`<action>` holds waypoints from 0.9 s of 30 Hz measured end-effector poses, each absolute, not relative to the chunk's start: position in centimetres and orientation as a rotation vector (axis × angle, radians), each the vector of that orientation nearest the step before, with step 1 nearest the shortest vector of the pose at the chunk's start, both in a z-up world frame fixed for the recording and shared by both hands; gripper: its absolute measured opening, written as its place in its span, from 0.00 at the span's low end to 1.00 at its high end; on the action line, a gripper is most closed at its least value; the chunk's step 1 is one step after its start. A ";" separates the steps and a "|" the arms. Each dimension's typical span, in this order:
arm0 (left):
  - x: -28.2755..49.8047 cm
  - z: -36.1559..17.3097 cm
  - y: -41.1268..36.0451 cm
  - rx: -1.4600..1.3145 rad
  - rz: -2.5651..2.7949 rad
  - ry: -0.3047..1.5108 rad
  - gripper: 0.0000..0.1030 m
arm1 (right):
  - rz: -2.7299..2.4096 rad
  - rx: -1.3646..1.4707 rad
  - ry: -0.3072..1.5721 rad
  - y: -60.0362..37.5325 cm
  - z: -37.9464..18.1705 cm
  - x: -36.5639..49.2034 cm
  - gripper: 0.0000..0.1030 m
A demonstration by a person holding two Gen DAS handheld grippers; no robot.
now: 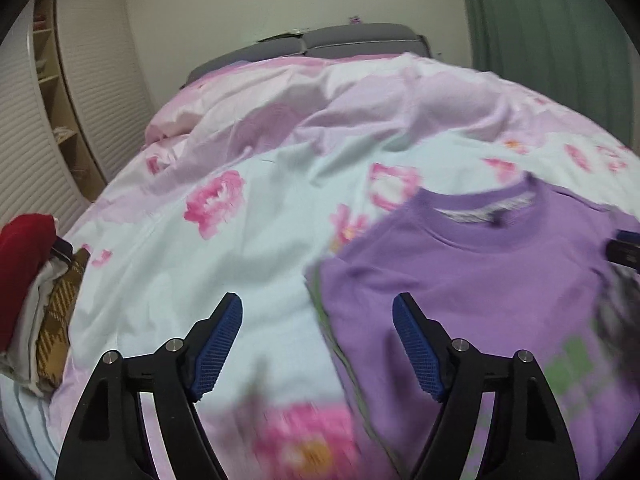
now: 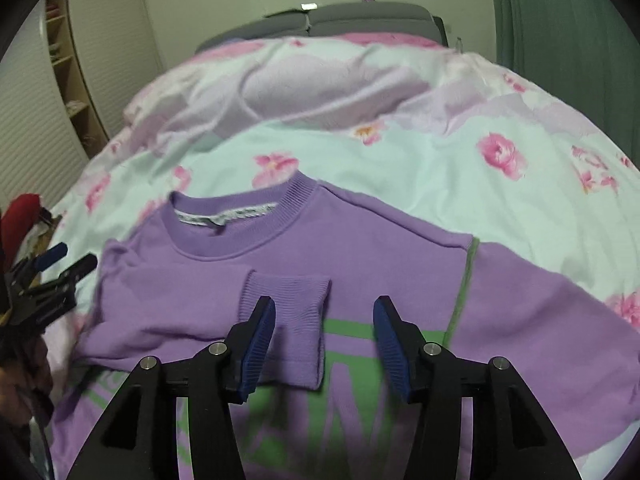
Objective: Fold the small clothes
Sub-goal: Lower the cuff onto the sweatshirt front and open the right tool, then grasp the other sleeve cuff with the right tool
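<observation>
A purple sweatshirt with green lettering lies face up on the flowered bedspread, collar toward the headboard. One sleeve is folded across the chest, and its ribbed cuff lies under my right gripper. That gripper is open, its pads not pressing the cuff. The other sleeve lies spread out to the right. In the left wrist view my left gripper stands open and empty over the sweatshirt's left edge. It also shows at the left of the right wrist view, as the left gripper.
A pile of clothes, red on top and checked below, sits at the bed's left edge. Beyond it stands a wardrobe with open shelves. A grey headboard closes the far end, and a green curtain hangs at the right.
</observation>
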State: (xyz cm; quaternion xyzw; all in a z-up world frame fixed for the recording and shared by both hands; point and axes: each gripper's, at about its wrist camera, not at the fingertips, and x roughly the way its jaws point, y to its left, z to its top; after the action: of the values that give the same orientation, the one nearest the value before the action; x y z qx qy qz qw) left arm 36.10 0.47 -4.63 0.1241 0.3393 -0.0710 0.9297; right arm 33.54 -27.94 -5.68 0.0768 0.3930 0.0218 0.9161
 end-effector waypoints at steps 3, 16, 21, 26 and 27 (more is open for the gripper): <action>33.5 -5.1 0.2 0.239 -0.196 0.726 0.79 | 0.084 0.157 0.839 -27.4 -6.4 33.1 0.51; 32.6 -10.3 2.1 0.176 -0.086 0.862 0.83 | 0.091 0.097 0.910 -26.7 -8.9 33.1 0.13; 31.5 -9.9 2.4 0.177 -0.088 0.833 0.82 | 0.075 0.061 0.913 -26.3 -9.0 32.7 0.13; 30.2 -9.2 3.0 0.195 -0.094 0.839 0.82 | 0.061 0.041 0.927 -26.4 -8.7 32.3 0.23; 30.1 -9.1 3.2 0.195 -0.090 0.842 0.82 | 0.059 0.043 0.931 -26.4 -8.7 32.3 0.25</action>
State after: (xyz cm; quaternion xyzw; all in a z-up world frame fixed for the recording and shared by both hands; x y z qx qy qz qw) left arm 30.07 3.25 -9.13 0.0947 0.4079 -0.0434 0.9071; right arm 32.26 -26.42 -8.72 0.0206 0.4486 0.0284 0.8930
